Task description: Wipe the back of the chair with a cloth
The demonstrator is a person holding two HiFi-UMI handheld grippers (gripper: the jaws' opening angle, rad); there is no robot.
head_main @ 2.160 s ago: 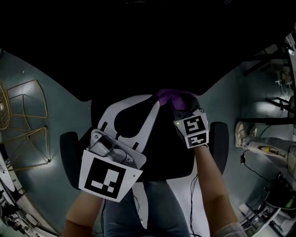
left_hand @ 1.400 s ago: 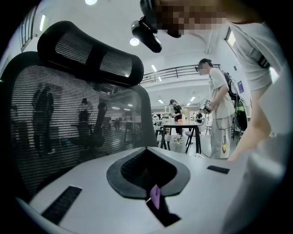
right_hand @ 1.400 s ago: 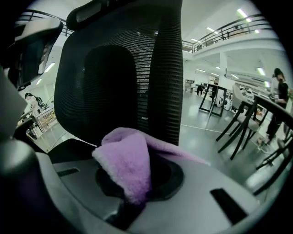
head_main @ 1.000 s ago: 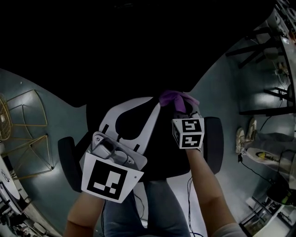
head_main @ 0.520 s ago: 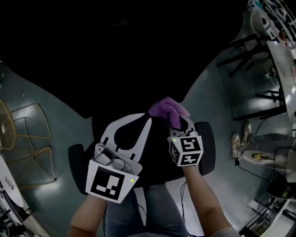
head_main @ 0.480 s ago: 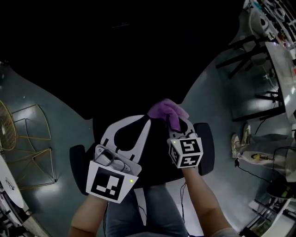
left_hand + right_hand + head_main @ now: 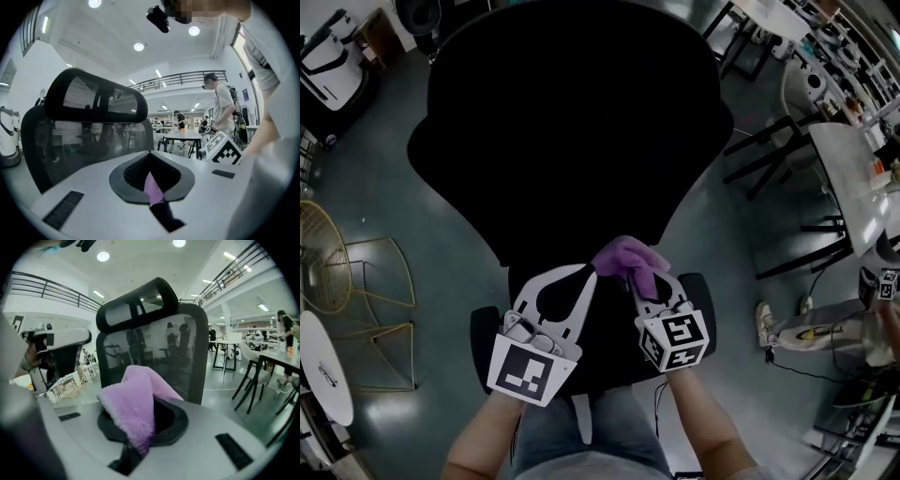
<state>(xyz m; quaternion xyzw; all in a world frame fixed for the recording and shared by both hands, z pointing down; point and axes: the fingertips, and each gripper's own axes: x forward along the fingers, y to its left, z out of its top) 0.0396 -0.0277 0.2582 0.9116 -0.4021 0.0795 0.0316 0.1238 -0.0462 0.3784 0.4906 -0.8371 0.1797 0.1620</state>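
The black mesh chair back (image 7: 572, 122) fills the upper middle of the head view; its headrest (image 7: 93, 101) and mesh (image 7: 154, 348) stand just beyond both grippers. A purple fluffy cloth (image 7: 626, 258) sits bunched at the foot of the back. My right gripper (image 7: 635, 281) is shut on it, and the cloth (image 7: 136, 404) rises out of its jaws. My left gripper (image 7: 586, 274) is close beside it with its tips at the cloth's left edge. Its jaws are closed with a thin purple strip (image 7: 152, 187) between them.
Gold wire chairs (image 7: 347, 272) and a white round table (image 7: 323, 375) stand at the left. Black-legged tables (image 7: 787, 159) are at the right. The chair's armrests (image 7: 483, 337) flank my grippers. Other people (image 7: 222, 103) stand farther off in the hall.
The head view has tilted up, so the whole chair back now shows. Both grippers with the cloth sit slightly lower in the view and stay side by side. Neither grip has changed.
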